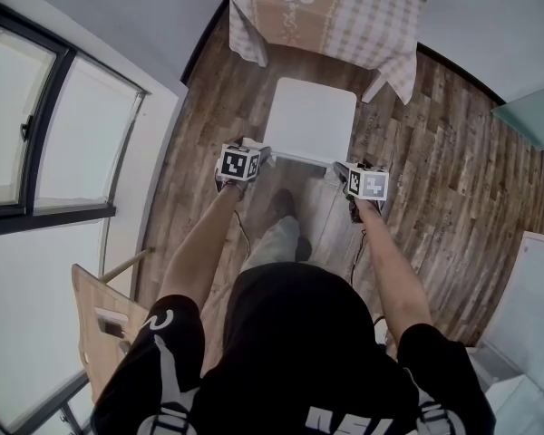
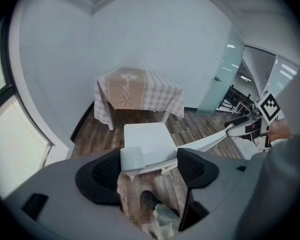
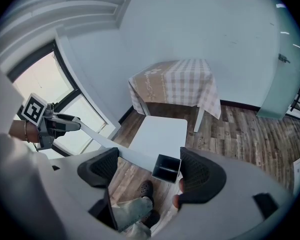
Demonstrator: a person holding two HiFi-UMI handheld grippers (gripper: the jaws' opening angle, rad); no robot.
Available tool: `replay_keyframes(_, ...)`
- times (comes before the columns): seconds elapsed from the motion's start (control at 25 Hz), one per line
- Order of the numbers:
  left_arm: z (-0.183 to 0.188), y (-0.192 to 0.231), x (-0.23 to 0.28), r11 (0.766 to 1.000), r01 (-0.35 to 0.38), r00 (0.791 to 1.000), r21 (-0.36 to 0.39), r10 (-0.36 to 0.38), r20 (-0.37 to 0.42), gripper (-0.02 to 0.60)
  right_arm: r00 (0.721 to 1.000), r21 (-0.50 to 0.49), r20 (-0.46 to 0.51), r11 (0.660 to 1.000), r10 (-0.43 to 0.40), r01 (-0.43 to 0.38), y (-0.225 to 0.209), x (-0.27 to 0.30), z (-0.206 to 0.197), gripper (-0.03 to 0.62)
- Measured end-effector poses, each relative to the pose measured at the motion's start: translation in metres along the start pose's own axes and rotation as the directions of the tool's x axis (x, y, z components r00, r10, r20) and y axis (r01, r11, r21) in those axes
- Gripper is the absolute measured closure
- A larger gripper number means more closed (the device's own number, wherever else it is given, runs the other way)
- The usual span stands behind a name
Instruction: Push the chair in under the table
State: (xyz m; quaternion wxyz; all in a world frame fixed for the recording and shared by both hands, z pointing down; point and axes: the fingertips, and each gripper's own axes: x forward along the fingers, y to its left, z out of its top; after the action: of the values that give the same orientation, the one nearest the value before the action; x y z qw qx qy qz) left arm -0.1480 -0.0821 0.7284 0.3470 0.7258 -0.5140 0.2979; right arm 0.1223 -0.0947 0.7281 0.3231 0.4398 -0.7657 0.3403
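Noting, head view, chair [image 1: 308, 120] standing just before the bench [image 1: 331, 12], seat not yet under; left gripper view, left tool [image 2: 149, 165] open around the backrest [image 2: 132, 158] end, placed for pushing; right gripper view, right tool [image 3: 149, 165] open likewise at the other end.

My head camera looks steeply down from above; both gripper cameras sit close behind the chair [image 1: 310, 120], facing the table [image 1: 344, 25], upper centre in all three views.

Floor: I see brown wood-plank floor [image 1: 435, 170], mid-frame.
On it: white square-seated chair [image 1: 310, 120], centre; beige checked-cloth table [image 1: 331, 12], top.
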Motion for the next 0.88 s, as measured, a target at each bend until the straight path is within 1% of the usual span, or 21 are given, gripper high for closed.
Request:
replay_keyframes(0.2, 0.026, 0.016, 0.011, 1.0, -0.004, 1.0, 0.023, 0.004, 0.003, 0.232, 1.0, 0.016, -0.005, 1.0, -0.008, 0.008, -0.002, 0.016, 0.021, 0.192)
replay_keyframes(0.4, 0.047, 0.031, 0.024, 0.999, 0.013, 1.0, 0.038, -0.013, 0.009, 0.232, 1.0, 0.031, -0.011, 0.999, -0.015, 0.015, -0.001, 0.028, 0.041, 0.192)
replay_keyframes(0.52, 0.057, 0.04, 0.028, 0.999, 0.007, 1.0, 0.047, -0.007, 0.01, 0.232, 1.0, 0.039, -0.015, 0.999, -0.024, 0.025, 0.0, 0.036, 0.049, 0.192)
replay_keyframes(0.72, 0.072, 0.048, 0.038, 0.998, 0.017, 1.0, 0.059, -0.018, 0.025, 0.232, 0.999, 0.04, 0.003, 0.999, -0.037, 0.037, -0.003, 0.045, 0.063, 0.191)
replay_keyframes(0.88, 0.084, 0.052, 0.043, 0.998, 0.021, 1.0, 0.064, -0.022, 0.02, 0.232, 0.999, 0.044, 0.009, 0.998, -0.046, 0.046, -0.006, 0.05, 0.074, 0.191)
